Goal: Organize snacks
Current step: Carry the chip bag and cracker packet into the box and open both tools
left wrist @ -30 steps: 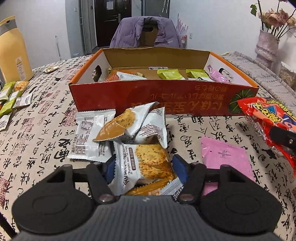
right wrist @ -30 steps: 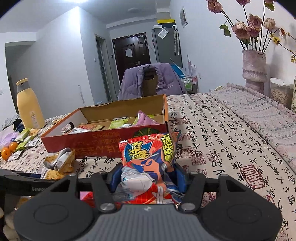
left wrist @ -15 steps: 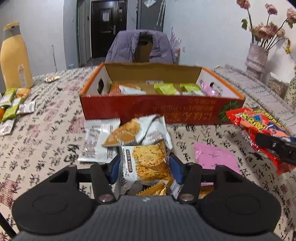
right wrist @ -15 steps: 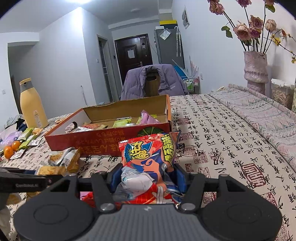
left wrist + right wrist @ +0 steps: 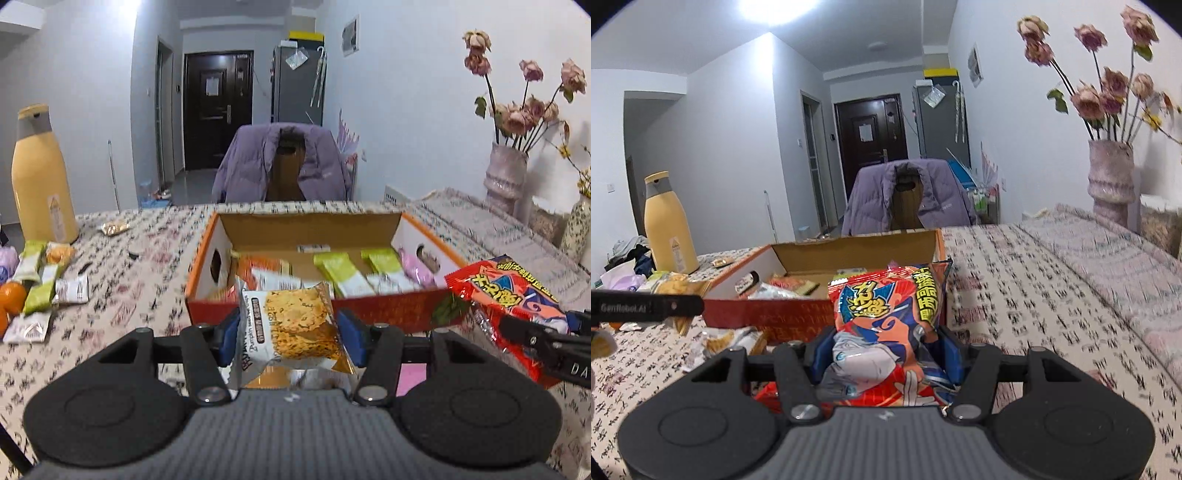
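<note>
lifted since a second ago: left gripper (image 5: 287, 332) has come up off the patterned tablecloth (image 5: 122, 295) with the white pumpkin-seed cracker packet (image 5: 291, 325), jaws tightened a bit earlier, now steady, blue pads clamped on both packet sides. packet hangs just in front of the near red wall of the open red-and-orange cardboard box (image 5: 388, 306), above the rim line. box already has green, pink and orange packets inside, free floor mid-back. right gripper (image 5: 882, 354) unchanged, clenched on red crinkly snack bag (image 5: 886, 306), held beside the box's right end. loose packets (image 5: 40, 288) lie far left near yellow bottle (image 5: 40, 177).
</note>
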`<control>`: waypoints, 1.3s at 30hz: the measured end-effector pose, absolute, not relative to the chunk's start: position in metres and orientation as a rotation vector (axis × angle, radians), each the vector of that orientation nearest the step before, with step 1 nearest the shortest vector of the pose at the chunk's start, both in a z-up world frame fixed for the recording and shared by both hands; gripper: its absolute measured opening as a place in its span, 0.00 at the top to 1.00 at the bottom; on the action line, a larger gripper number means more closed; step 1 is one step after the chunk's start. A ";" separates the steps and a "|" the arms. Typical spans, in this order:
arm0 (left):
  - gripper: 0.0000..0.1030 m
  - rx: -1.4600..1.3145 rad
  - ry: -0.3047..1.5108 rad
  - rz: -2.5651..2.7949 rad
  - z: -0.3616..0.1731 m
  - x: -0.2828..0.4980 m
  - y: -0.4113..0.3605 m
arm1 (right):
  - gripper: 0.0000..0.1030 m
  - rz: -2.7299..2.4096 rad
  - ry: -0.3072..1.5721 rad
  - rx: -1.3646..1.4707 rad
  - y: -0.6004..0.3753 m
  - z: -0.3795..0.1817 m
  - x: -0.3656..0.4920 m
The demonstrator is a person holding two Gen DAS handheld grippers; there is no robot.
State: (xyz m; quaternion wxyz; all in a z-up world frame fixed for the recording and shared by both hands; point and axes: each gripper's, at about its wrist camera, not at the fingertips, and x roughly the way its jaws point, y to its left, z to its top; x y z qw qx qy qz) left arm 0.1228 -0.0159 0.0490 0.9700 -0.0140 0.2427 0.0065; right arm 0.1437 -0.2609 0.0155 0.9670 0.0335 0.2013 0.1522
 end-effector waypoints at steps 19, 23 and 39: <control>0.45 -0.024 0.400 0.042 0.078 0.209 -0.020 | 0.45 0.380 0.338 -0.002 -0.196 0.051 0.249; 0.45 -0.035 0.422 0.058 0.069 0.233 -0.017 | 0.45 0.371 0.356 -0.015 -0.184 0.044 0.273; 0.44 -0.082 0.488 0.064 0.012 0.260 0.007 | 0.39 0.337 0.419 -0.022 -0.189 0.001 0.294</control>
